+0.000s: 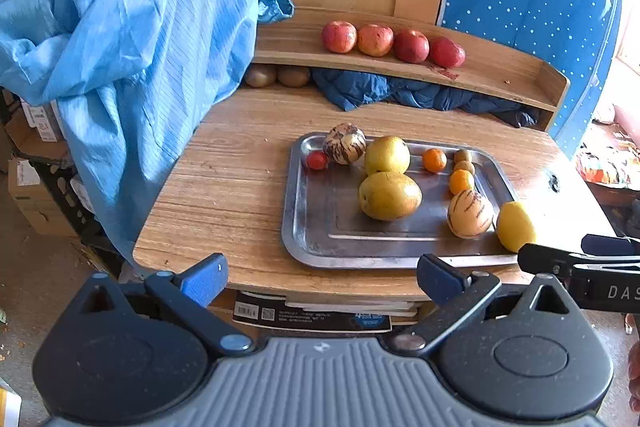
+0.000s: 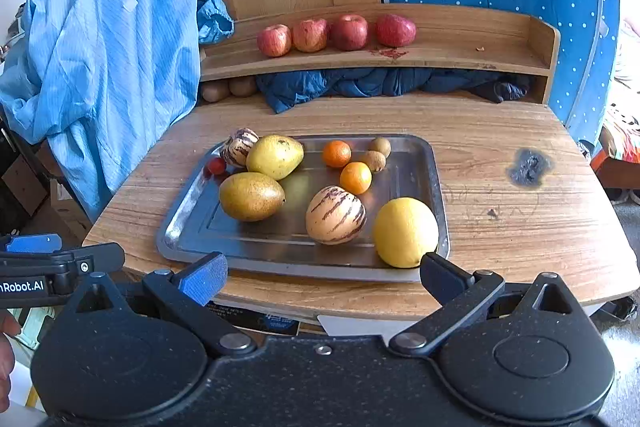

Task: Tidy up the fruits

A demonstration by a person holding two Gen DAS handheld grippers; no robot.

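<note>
Four red apples (image 2: 335,34) sit in a row on the wooden shelf (image 2: 460,55) behind the steel tray (image 2: 192,223), which suggests sorting by kind is under way. The rest lies mixed on the tray: two yellow pears (image 2: 262,175), two striped pepino melons (image 2: 335,215), two tangerines (image 2: 346,166), two kiwis (image 2: 376,154), a cherry tomato (image 2: 216,165) and a lemon (image 2: 405,231) at the tray's near right corner. The left gripper (image 1: 322,275) and right gripper (image 2: 323,273) both hover at the surface's near edge, short of the tray, jaws spread wide and holding nothing; the right one's jaws frame the lemon, likely the next pick.
</note>
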